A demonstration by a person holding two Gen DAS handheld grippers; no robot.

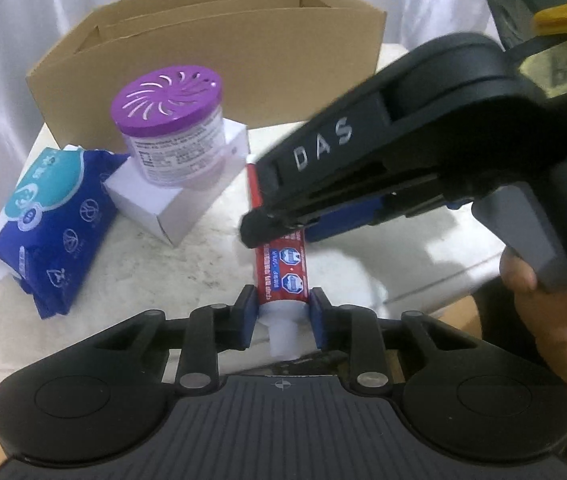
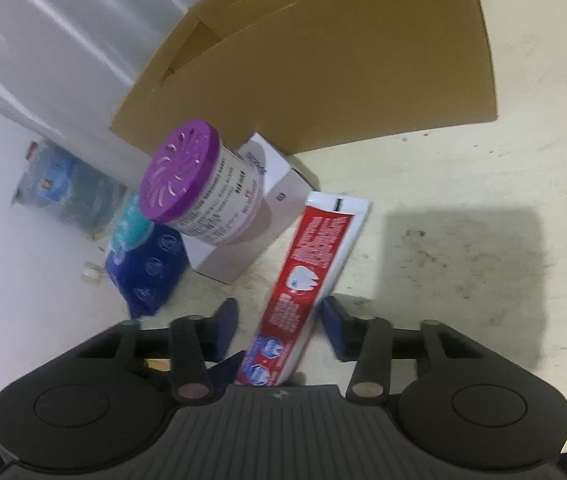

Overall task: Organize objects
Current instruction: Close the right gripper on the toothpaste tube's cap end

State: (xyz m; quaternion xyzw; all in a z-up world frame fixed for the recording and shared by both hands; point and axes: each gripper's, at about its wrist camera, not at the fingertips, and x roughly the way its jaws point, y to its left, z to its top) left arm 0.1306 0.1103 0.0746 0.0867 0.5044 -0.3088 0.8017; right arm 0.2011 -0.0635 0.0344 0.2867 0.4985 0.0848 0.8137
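Left wrist: cardboard box (image 1: 211,60) behind, purple-lidded jar (image 1: 171,128) on white carton (image 1: 171,204)

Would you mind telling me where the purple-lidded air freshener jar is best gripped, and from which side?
Probably across the round body of the air freshener jar, just below its lid, with the fingers coming from above and in front. It stands slightly tilted on the white box, so the sides are exposed, while the cardboard box crowds the rear.

We read only "DAS", in pale letters on the black plastic right gripper (image 1: 273,222); other print stays illegible.
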